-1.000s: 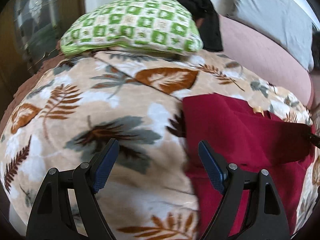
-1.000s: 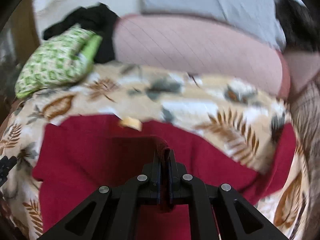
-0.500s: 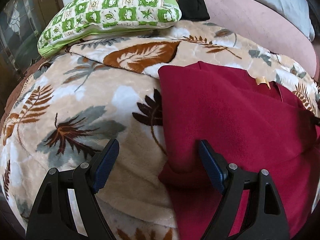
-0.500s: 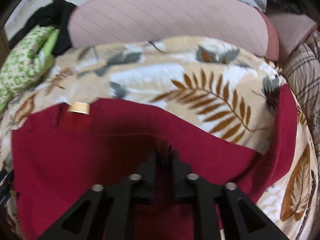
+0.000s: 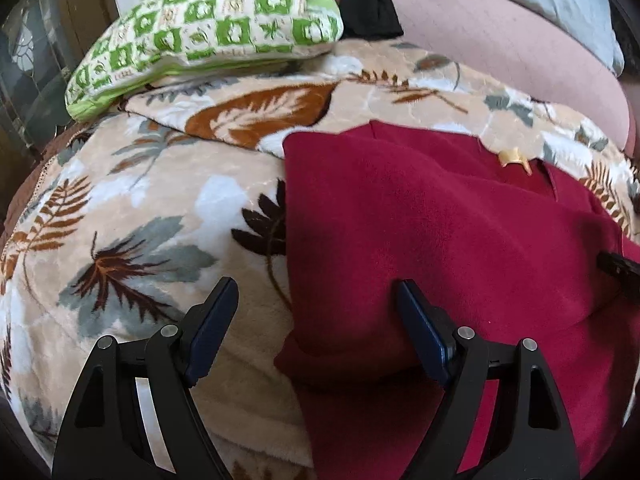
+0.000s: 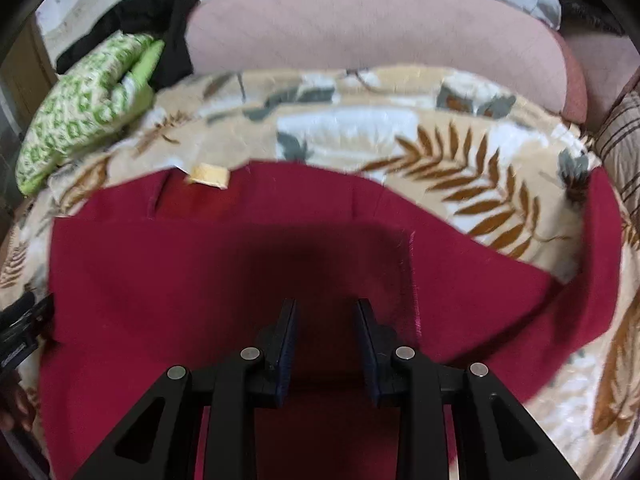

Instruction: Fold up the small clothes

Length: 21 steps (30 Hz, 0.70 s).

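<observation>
A dark red garment (image 5: 440, 232) lies folded on a leaf-patterned blanket (image 5: 140, 208), with a small yellow tag (image 5: 514, 157) near its far edge. My left gripper (image 5: 316, 320) is open and empty, straddling the garment's left edge just above it. In the right wrist view the garment (image 6: 200, 264) fills the middle, with its tag (image 6: 210, 175) at the far edge. My right gripper (image 6: 326, 332) is open a little above the cloth and holds nothing. Its black tip (image 5: 618, 266) shows at the right of the left wrist view.
A green and white patterned pillow (image 5: 208, 28) lies at the far left with black clothing (image 5: 368, 4) behind it. A pink cushion (image 6: 360, 28) runs along the back. A checked cloth (image 6: 624, 148) sits at the far right.
My right gripper was shut on a fold of the red garment and has let it go; the cloth now lies flat. My left gripper has moved closer over the garment's left edge.
</observation>
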Tool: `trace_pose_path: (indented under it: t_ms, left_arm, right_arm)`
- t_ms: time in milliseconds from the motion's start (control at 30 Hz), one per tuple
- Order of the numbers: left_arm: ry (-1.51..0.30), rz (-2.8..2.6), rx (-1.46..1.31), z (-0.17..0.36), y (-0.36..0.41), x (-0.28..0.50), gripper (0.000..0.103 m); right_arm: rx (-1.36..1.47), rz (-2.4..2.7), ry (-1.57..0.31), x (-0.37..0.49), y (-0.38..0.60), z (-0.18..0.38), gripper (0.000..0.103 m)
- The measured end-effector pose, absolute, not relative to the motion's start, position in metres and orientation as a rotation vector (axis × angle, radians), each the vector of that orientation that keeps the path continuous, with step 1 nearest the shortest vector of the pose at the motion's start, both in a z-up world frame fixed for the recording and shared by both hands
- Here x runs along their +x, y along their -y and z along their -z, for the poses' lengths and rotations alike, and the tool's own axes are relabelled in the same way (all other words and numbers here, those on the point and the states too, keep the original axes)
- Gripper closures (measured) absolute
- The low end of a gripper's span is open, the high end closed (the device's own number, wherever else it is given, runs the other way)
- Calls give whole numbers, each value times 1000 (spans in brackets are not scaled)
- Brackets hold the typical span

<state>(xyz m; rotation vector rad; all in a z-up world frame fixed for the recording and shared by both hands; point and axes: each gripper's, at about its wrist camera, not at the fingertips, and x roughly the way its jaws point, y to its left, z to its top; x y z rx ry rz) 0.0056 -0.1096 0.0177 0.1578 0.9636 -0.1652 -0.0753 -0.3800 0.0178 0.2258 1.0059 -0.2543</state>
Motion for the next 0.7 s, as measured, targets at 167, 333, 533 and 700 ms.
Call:
trace_pose_path:
  t_ms: [167, 333, 533, 700]
  left_arm:
    - [-974, 159, 145, -16, 108, 9, 21]
    - [-952, 175, 155, -28, 110, 2, 21]
    - [-931, 214, 118, -46, 117, -6, 21]
    - [-936, 249, 124, -44, 134, -8, 21]
  right_arm:
    - [185, 293, -986, -56, 379, -19, 76]
    - [195, 281, -994, -66, 378, -31, 76]
    - [144, 269, -1000, -88, 366, -36, 76]
    - [152, 278, -1023, -93, 366, -22, 74]
